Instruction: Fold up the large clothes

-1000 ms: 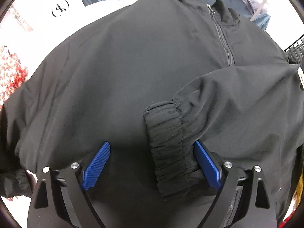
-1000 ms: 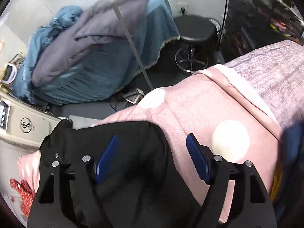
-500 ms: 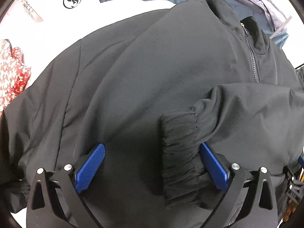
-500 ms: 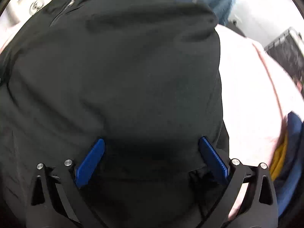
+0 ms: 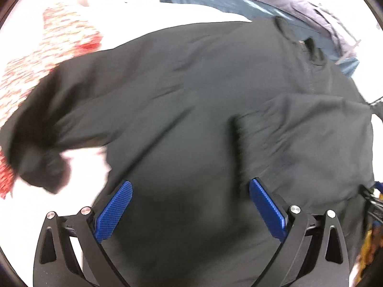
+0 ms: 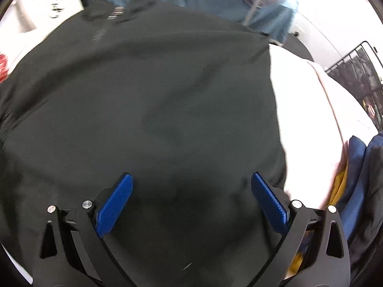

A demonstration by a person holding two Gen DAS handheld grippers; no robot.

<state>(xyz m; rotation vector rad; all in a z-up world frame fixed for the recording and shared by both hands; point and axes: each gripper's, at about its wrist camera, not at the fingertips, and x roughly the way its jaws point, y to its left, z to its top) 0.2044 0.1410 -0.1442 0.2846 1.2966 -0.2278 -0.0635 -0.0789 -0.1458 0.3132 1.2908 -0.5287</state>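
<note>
I hold both grippers, left (image 5: 190,211) and right (image 6: 191,203), fingers fully spread, empty, above the black zip-front fabric jacket (image 5: 191,100).

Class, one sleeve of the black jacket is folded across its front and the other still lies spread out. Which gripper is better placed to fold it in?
Probably the left gripper: its view shows the unfolded sleeve close beside it; the right wrist view shows none.

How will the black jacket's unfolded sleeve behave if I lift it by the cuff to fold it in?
The black jacket creases softly, so its loose sleeve will likely hang limp and trail. The cuff looks bunched and thicker, probably a surer pinch point. The smooth shell may slide on itself, as where the folded sleeve lies on the body.
</note>
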